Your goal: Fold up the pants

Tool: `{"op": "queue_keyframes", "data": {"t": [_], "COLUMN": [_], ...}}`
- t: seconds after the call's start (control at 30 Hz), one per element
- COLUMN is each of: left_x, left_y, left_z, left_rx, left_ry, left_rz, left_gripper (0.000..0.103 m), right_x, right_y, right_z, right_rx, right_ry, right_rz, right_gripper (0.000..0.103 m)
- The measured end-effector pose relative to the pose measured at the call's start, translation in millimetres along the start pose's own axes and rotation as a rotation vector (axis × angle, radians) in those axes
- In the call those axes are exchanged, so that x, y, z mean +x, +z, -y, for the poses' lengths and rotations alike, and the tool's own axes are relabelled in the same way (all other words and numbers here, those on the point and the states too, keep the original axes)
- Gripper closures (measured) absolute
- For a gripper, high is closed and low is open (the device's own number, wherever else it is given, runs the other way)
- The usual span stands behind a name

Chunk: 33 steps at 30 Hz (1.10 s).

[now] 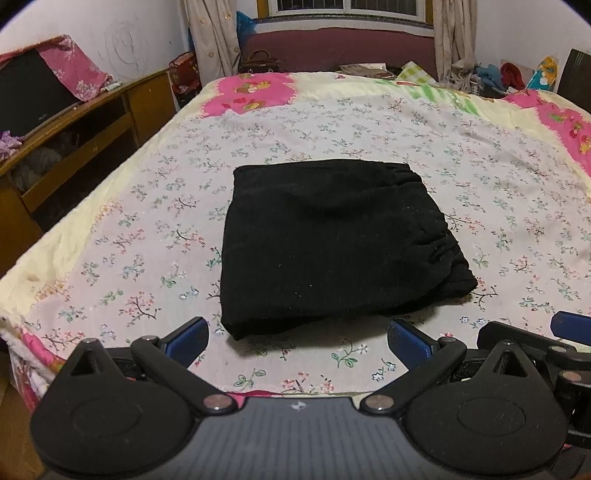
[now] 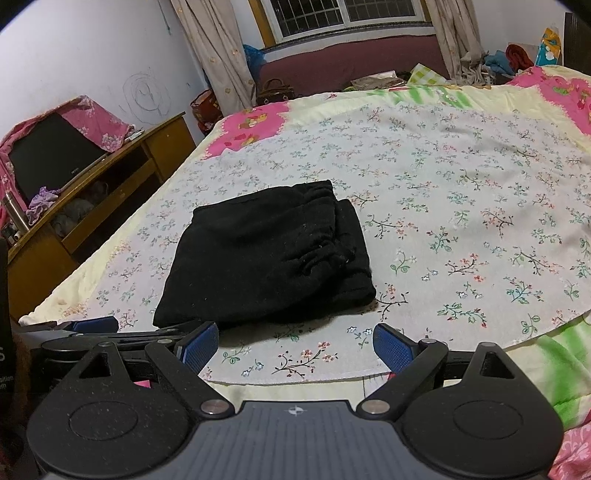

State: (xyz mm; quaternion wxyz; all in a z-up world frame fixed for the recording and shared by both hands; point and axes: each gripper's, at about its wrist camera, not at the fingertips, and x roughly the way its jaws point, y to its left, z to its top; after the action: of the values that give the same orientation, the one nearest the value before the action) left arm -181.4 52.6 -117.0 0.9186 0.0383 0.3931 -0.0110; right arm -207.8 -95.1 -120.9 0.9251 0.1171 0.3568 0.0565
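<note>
Pants (image 1: 332,243) of black, soft knit fabric lie folded into a compact, roughly square bundle on the bed's white floral-print sheet (image 1: 147,229), toward the near end of the bed and nearer its left edge than its right. The gathered elastic waistband (image 1: 436,221) runs along the bundle's right side, and in the right wrist view a second folded layer (image 2: 351,251) shows beneath that edge. The left gripper (image 1: 297,341), black with blue ribbed finger pads (image 1: 408,341), hovers just short of the bundle's near edge with its jaws wide apart and nothing between them; it touches neither the fabric nor the sheet as far as can be seen. The right gripper (image 2: 293,345), of the same build, hangs just beside it on the right, also short of the bundle's near edge, its jaws likewise spread and empty. Each gripper's blue pad shows at the margin of the other's view. Left of the bed stands a wooden cabinet (image 1: 92,122) bearing a dark screen (image 1: 33,88) draped in pink floral cloth (image 1: 74,66). Beyond the bed's far end hang beige curtains (image 2: 221,51) beside a barred window (image 2: 347,14), with a brown handbag (image 2: 275,90) near the curtain's foot.
</note>
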Motion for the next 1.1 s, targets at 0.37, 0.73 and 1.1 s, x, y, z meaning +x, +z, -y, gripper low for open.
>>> {"op": "queue_keyframes", "data": {"t": [0.37,0.73,1.1], "left_x": [2.9,5.8,9.0], "left_y": [-0.2,-0.9,-2.6], "left_z": [-0.6,-1.0,-2.5], "left_rx": [0.005,0.005,0.002], "left_ry": [-0.002,-0.005,-0.011], "left_rz": [-0.017,-0.033,-0.045], "left_gripper": [0.0,0.0,0.0], "right_x": [1.3,3.1,4.2], "right_y": [-1.5,-2.0,-3.0], "right_z": [1.2,3.6,4.7], "right_rx": [0.002,0.001,0.0], "right_ry": [-0.006,-0.007,-0.008], "right_rz": [-0.005,-0.017,-0.025], "right_gripper": [0.019,0.019,0.019]}}
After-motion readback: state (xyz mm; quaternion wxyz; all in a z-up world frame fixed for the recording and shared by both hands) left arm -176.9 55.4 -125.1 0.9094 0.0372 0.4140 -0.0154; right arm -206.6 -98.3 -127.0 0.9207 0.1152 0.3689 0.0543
